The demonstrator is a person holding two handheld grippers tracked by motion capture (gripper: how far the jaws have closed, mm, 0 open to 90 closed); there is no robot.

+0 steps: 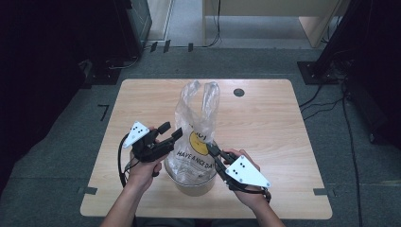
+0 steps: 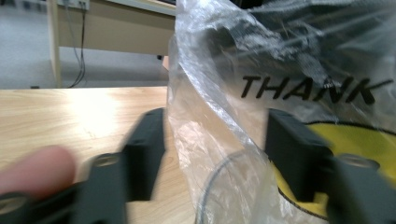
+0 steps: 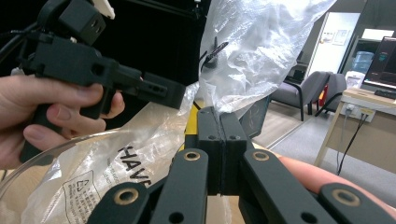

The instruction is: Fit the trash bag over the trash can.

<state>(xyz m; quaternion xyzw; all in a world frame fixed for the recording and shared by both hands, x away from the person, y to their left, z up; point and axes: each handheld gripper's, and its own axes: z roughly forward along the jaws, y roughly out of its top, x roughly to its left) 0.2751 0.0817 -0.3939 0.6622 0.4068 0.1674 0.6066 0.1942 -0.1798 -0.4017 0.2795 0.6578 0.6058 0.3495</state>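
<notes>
Print: "THANK", "HAVE A NICE DAY" on clear crinkled plastic bag [image 1: 196, 137]
Left gripper [image 2: 212, 154]: jaws spread, bag edge between
Right gripper [image 3: 218, 140]: jaws pressed together at bag

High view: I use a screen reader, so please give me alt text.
A clear plastic bag stands in a round container on a wooden table. The left gripper reaches its side, jaws apart; the right gripper pinches it shut.

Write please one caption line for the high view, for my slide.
A person holds two hand-held grippers, left and right, at a clear plastic bag standing in a round container on a wooden table.
</notes>
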